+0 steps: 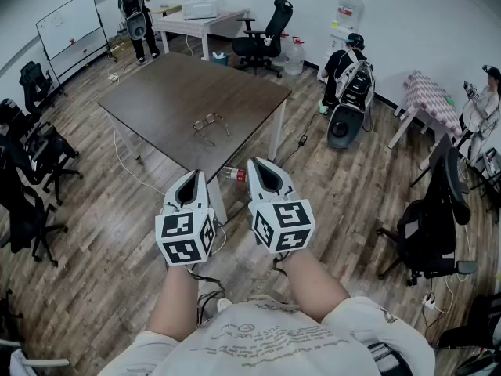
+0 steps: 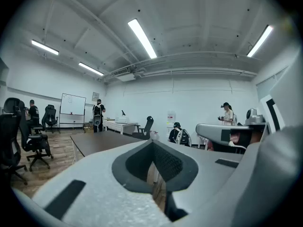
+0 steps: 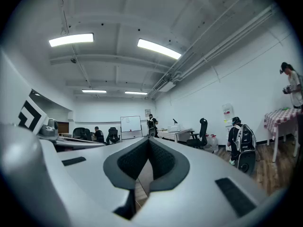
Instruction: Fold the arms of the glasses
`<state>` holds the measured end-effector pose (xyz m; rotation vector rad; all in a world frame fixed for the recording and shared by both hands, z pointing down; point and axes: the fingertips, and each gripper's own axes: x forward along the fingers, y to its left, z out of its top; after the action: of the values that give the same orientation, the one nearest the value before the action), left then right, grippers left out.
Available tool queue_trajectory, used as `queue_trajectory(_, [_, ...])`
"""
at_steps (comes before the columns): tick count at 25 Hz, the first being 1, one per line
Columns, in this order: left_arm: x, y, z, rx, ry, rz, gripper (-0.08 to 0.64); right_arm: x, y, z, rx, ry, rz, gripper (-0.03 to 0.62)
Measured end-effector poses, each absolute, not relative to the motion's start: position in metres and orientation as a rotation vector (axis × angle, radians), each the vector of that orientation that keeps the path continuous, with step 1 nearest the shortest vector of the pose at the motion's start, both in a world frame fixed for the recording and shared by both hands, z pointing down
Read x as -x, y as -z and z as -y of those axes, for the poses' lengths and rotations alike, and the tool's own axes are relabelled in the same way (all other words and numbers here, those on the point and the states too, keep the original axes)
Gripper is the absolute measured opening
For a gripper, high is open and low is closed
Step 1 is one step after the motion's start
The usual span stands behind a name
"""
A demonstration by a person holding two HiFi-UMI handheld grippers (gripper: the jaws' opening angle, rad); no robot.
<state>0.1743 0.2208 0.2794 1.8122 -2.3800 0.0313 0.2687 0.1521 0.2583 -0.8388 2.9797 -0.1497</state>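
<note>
The dark tabletop (image 1: 164,88) is standing ahead of the person, one corner pointing toward them. Both grippers are hovering short of that near corner, level and side by side, not reaching over the tabletop. The left gripper (image 1: 191,180) is keeping its jaws together with nothing between them, and the right gripper (image 1: 264,168) is doing the same. The glasses (image 1: 211,124) are lying on the tabletop just inside the near corner, well apart from both grippers. The front seems to be running crosswise, with both arms trailing open toward the person. They are sitting slightly nearer the left gripper's line, so both grippers likely need to be advancing and opening.
</note>
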Motion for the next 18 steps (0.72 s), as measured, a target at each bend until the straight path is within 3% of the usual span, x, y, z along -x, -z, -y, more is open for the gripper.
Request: queue_trajectory(18, [-0.134,-0.284,-0.254,-1.817,-0.105,2.417,0.014,-0.238,-0.259,-0.183,0.899,0.227,-2.922,0.013])
